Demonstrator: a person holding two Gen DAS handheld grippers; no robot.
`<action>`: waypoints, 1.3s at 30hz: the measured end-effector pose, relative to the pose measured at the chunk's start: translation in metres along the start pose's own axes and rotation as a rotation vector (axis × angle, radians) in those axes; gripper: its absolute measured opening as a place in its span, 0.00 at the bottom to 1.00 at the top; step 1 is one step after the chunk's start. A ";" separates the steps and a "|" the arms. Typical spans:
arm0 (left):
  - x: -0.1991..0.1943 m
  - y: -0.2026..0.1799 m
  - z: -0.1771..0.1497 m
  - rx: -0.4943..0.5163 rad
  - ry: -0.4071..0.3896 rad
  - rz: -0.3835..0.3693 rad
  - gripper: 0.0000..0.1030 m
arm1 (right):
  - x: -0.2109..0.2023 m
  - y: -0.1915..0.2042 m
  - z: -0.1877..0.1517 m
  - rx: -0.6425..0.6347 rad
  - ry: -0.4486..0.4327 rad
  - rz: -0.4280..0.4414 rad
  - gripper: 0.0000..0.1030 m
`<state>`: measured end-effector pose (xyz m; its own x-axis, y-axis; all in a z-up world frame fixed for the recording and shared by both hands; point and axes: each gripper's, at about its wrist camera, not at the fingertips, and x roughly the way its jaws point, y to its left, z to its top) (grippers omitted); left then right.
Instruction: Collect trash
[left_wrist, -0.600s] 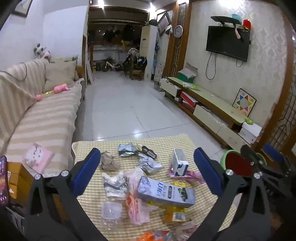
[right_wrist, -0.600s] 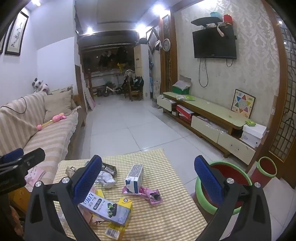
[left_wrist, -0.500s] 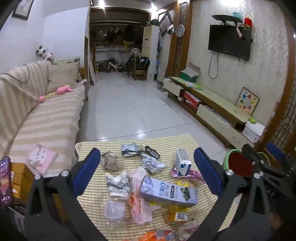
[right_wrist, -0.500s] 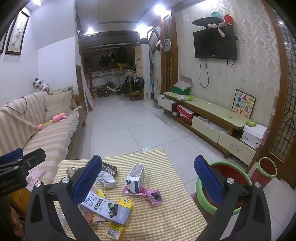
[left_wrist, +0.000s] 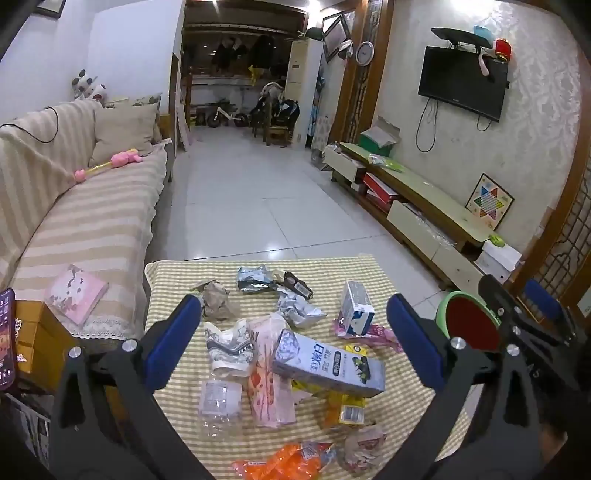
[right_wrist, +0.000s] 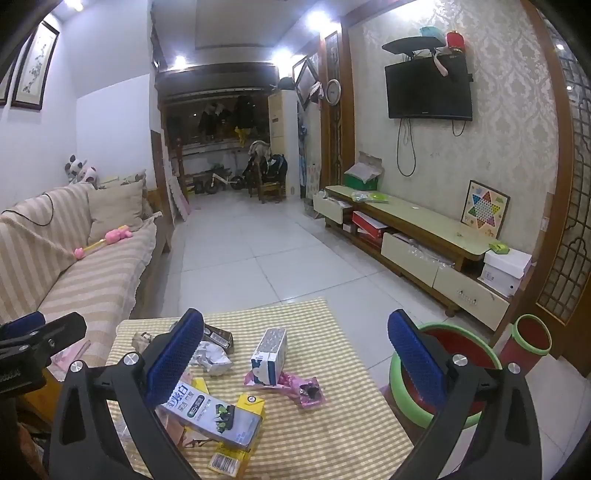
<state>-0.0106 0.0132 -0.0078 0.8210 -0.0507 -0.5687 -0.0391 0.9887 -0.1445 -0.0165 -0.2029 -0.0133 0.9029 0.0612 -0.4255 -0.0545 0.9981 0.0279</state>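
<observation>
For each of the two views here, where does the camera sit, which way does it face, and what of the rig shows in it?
Left wrist: sits on the left gripper, angled down over the trash-strewn table with the sofa at left; its own open fingers show, the right gripper at right.
Right wrist: sits on the right gripper, faces the room from the table's bin side; its open fingers show, the left gripper at left.
Shared: the long milk carton, the small carton, the TV wall.

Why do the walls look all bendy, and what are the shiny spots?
Left wrist view: the fisheye lens bows the doorframe, and the floor reflects lamps. Right wrist view: same bending, ceiling lights glare white, corners go dark.
</observation>
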 end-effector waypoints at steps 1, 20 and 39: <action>-0.002 -0.005 0.001 0.001 -0.001 0.004 0.96 | 0.000 0.000 0.000 0.000 -0.001 -0.001 0.93; -0.008 -0.006 0.002 0.001 -0.018 0.004 0.96 | -0.003 -0.005 -0.004 0.011 0.008 0.003 0.93; -0.007 -0.009 -0.003 0.003 -0.014 0.011 0.96 | 0.002 -0.007 -0.010 0.014 0.014 -0.002 0.93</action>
<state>-0.0176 0.0042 -0.0053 0.8282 -0.0377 -0.5592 -0.0464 0.9897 -0.1354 -0.0181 -0.2098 -0.0235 0.8967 0.0596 -0.4386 -0.0469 0.9981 0.0399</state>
